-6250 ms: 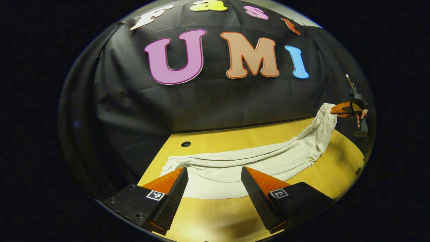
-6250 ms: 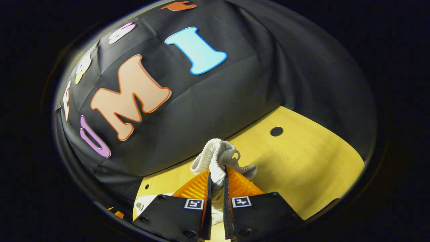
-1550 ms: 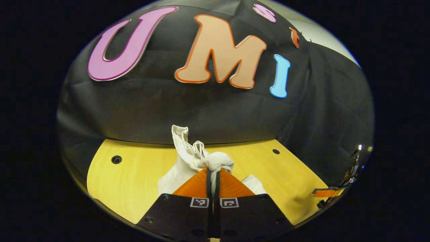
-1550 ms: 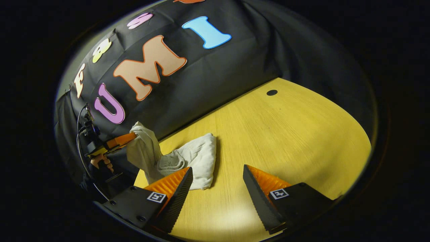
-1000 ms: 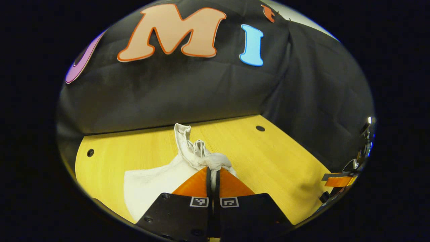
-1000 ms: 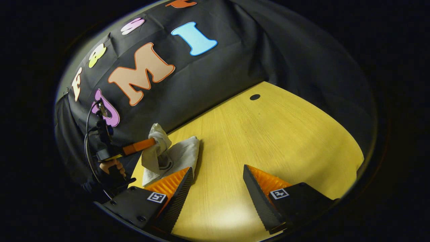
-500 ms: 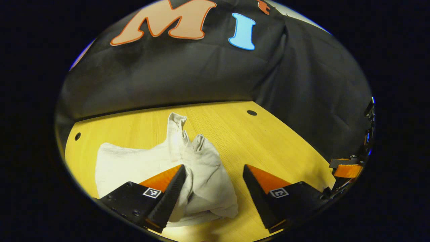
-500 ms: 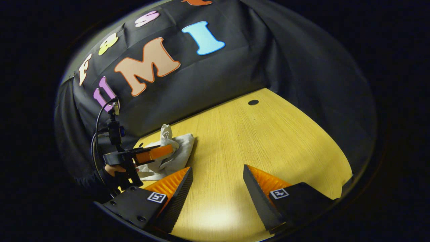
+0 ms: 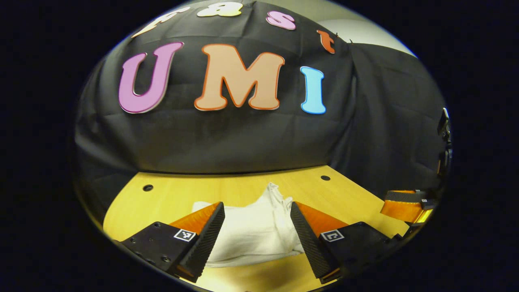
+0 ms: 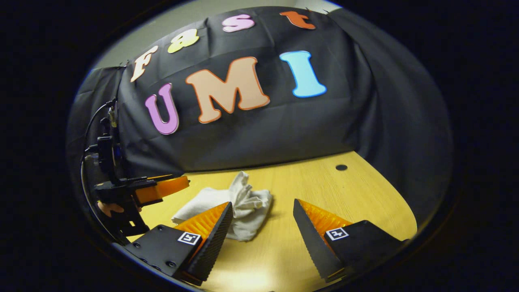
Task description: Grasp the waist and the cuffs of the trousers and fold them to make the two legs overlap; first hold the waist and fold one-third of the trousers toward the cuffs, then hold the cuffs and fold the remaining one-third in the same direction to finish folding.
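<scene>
Trousers (image 9: 255, 235) lie bundled on the desk (image 9: 170, 194), one cuff end sticking up at twelve o'clock. My left tool (image 9: 255, 235) hangs spread above them; my right tool (image 10: 261, 231) is spread too. Folding looks finished; next I would flatten that peak.

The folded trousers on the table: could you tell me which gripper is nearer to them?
Left. The left gripper hangs open just before the trousers; the right gripper, also open, sits back beside them.

Left gripper (image 9: 254, 221) released trousers (image 9: 253, 229) — backed off.
</scene>
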`<state>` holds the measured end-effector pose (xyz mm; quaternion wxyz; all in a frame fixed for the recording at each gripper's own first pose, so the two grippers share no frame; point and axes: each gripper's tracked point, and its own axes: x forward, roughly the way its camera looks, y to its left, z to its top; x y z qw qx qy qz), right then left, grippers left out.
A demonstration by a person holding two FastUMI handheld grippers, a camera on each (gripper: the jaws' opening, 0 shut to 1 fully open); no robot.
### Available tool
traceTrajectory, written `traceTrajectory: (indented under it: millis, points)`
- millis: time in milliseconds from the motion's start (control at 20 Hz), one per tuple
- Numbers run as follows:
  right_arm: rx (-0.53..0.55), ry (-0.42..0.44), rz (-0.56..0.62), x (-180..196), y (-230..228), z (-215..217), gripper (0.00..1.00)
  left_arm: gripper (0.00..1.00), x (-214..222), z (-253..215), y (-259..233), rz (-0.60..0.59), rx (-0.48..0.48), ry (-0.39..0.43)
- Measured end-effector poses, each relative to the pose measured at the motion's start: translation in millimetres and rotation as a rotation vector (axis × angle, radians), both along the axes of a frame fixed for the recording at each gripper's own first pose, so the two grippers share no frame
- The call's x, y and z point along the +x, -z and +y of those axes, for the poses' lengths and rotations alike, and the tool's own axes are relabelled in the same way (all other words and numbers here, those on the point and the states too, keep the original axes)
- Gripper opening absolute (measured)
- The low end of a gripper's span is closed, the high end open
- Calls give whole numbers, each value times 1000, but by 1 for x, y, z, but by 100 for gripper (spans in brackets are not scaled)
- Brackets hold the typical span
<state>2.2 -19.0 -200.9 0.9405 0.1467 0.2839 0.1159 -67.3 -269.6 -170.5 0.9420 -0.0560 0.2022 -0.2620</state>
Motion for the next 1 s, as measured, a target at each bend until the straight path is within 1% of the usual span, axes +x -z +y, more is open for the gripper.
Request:
traceTrajectory:
  millis: [100, 200, 300, 450, 650, 700, 800, 850, 900, 950, 1000]
  points:
    - [-59, -42, -69, 5, -15, 26, 96, 95, -6, 39, -17, -26, 6, -60]
    - [-92, -52, -135, 4, -40, 49, 96, 95, -11, 80, -30, -53, 38, -126]
    - [-120, -29, -211, 16, -65, 70, 96, 96, -10, 123, -43, -96, 70, -204]
    - [-140, 11, -264, 22, -84, 84, 98, 95, -5, 160, -55, -155, 79, -270]
    - [-146, 54, -281, 24, -97, 87, 98, 95, -6, 201, -73, -214, 113, -323]
    - [-157, 61, -292, 25, -101, 85, 98, 97, -5, 206, -81, -236, 115, -326]
    - [-187, 80, -316, 27, -110, 80, 98, 93, -6, 207, -90, -263, 116, -314]
    - [-196, 87, -325, 26, -114, 78, 98, 93, -7, 204, -94, -268, 107, -298]
    - [-200, 95, -332, 25, -117, 76, 98, 95, -9, 204, -95, -269, 100, -293]
    - [-198, 104, -339, 23, -119, 75, 98, 94, -9, 204, -95, -268, 91, -288]
    - [-196, 118, -338, 22, -121, 72, 98, 96, -9, 205, -97, -268, 86, -290]
